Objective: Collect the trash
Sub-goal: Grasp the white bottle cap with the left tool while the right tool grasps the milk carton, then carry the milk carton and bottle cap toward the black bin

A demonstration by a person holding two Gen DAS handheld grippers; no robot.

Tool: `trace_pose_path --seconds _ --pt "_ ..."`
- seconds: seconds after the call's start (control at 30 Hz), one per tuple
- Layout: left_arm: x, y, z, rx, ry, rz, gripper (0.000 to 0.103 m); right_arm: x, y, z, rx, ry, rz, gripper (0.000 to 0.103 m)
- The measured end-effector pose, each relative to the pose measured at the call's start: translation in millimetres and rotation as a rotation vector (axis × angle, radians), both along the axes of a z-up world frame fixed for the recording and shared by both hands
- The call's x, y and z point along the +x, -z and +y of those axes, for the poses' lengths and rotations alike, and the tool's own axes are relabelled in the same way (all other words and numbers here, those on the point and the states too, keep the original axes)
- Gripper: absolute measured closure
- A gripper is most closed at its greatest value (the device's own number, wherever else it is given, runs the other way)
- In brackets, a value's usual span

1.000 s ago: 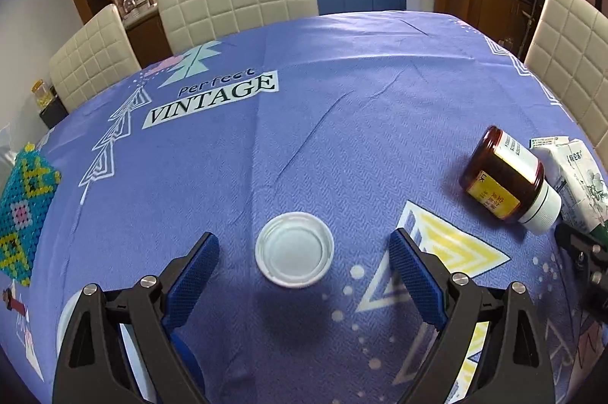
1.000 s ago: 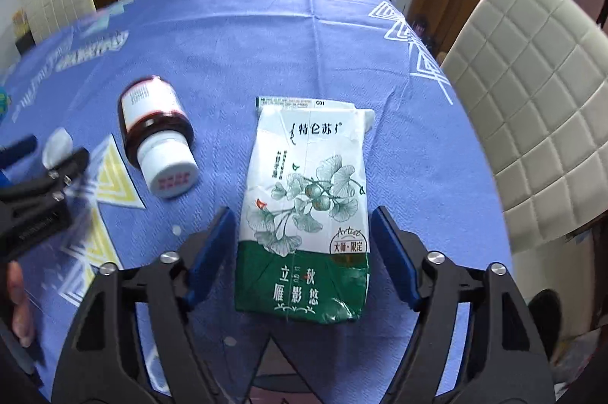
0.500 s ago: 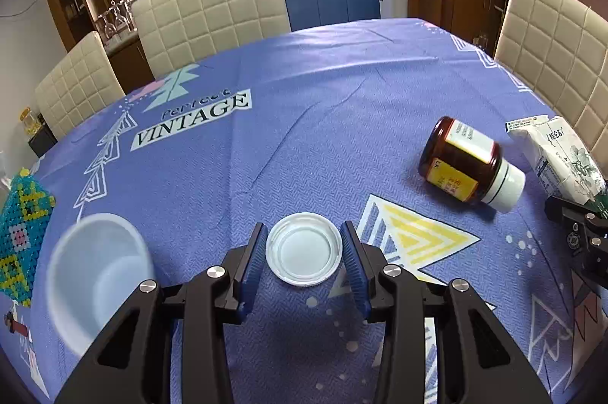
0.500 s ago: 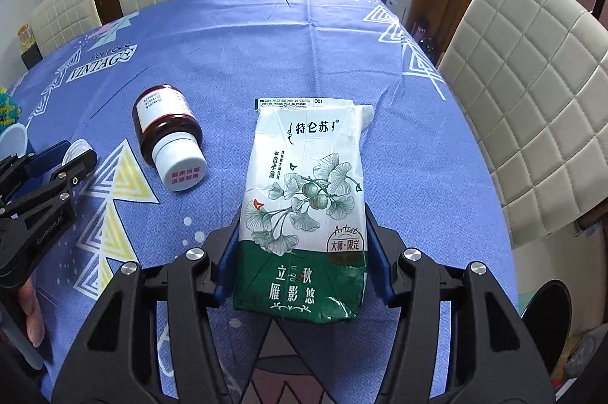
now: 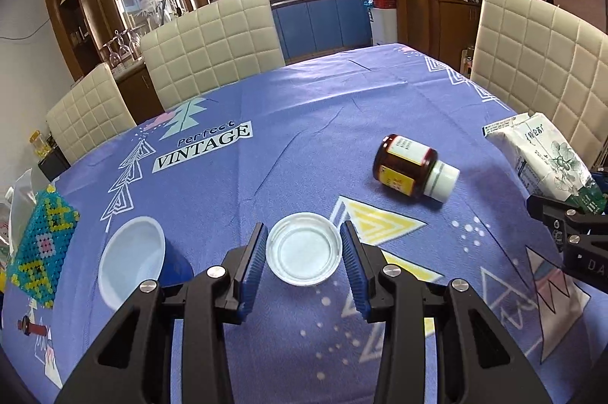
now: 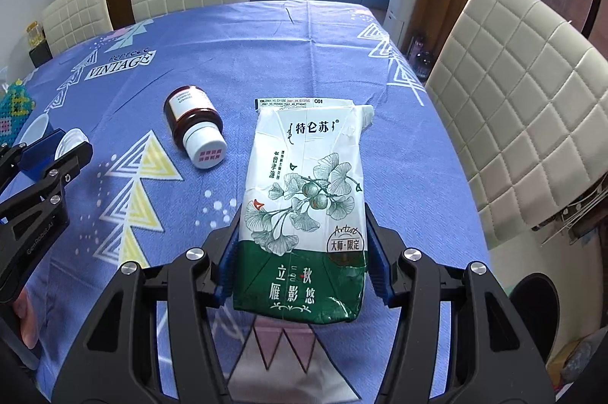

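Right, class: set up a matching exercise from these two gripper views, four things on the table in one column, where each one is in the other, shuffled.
Things:
1. white lid
2. milk carton
3. brown pill bottle
4. white cup

Places:
A. lying on its side, untouched
B. between the right gripper fingers
C. beside the beaded mat
D. between the left gripper fingers

Pairs: 1-D, 2-B, 3-A, 4-C

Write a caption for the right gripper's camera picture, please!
Right gripper clamps a flattened milk carton lying on the blue tablecloth.
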State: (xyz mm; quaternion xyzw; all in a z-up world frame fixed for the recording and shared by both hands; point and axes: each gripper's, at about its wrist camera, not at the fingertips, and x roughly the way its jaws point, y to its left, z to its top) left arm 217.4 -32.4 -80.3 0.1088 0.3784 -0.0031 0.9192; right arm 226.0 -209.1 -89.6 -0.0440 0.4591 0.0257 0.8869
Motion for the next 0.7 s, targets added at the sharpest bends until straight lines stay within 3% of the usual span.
trace_pose_path --seconds 0.7 --pt "-97.5 -51.6 -60.7 0.03 0.072 -0.118 0.064 -123.3 -53.8 -82.1 -0.012 0.098 -0.13 0.046"
